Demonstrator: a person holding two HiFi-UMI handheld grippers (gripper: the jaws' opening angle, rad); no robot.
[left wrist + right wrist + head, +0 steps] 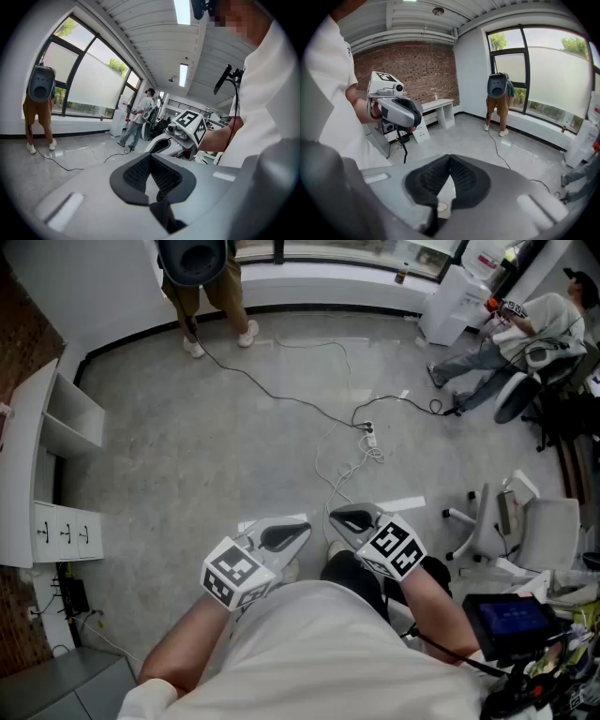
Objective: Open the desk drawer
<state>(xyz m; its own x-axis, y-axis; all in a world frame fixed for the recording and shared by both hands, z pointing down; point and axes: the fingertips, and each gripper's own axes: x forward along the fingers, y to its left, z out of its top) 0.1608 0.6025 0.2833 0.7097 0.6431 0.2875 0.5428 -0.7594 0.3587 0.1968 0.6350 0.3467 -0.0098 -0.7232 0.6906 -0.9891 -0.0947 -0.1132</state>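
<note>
Both grippers sit close in front of my torso, tips almost touching each other. The left gripper (298, 529) has its jaws together on nothing, and so does the right gripper (342, 518). The drawer front (66, 532), white with a row of three small handles, lies well apart at about 9 o'clock in the head view, under the white desk (21, 474) along the brick wall. I judge the left gripper nearer, so I'd swing it left and spread its jaws first.

Office-lab workspace: concrete floor (187, 446), cables (319, 413) trailing ahead of right gripper (337, 517), swivel chairs (548, 521) to its right, white surface with drawers (21, 484) left of left gripper (302, 526), brick wall (417, 65), windows (555, 79).
</note>
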